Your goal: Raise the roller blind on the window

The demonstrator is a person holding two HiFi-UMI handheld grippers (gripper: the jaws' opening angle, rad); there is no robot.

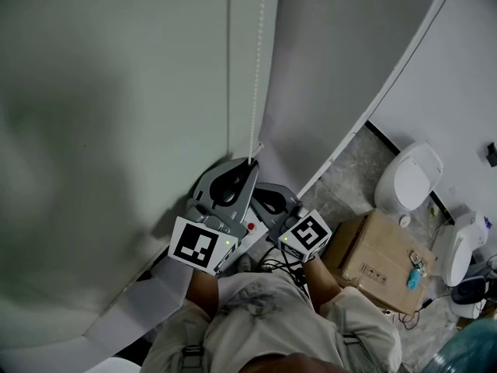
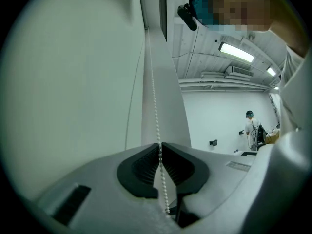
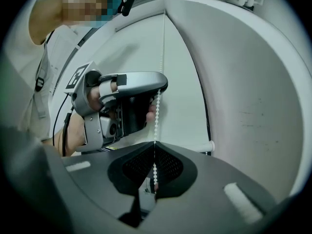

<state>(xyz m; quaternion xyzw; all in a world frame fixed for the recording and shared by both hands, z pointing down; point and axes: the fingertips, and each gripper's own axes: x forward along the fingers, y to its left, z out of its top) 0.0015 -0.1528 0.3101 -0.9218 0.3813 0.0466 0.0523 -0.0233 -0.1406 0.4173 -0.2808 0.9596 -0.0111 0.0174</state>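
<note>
Head view gives us a steep look down the roller blind (image 1: 116,92), a plain pale grey-green sheet hanging flat, with its white bead chain (image 1: 257,68) running down the blind's right edge beside the white wall (image 1: 342,61). Only here do we see the cardboard box (image 1: 373,263) on the speckled floor (image 1: 349,162).

In the left gripper view the left tongs (image 2: 160,145) are pinched together on the chain, beads threading between the dark pads (image 2: 141,167). This view alone shows a distant person (image 2: 251,128).

In the right gripper view the right tongs (image 3: 154,144) are clamped on the same chain, lower than the left. We also see the blind's bottom rail (image 3: 207,146).
</note>
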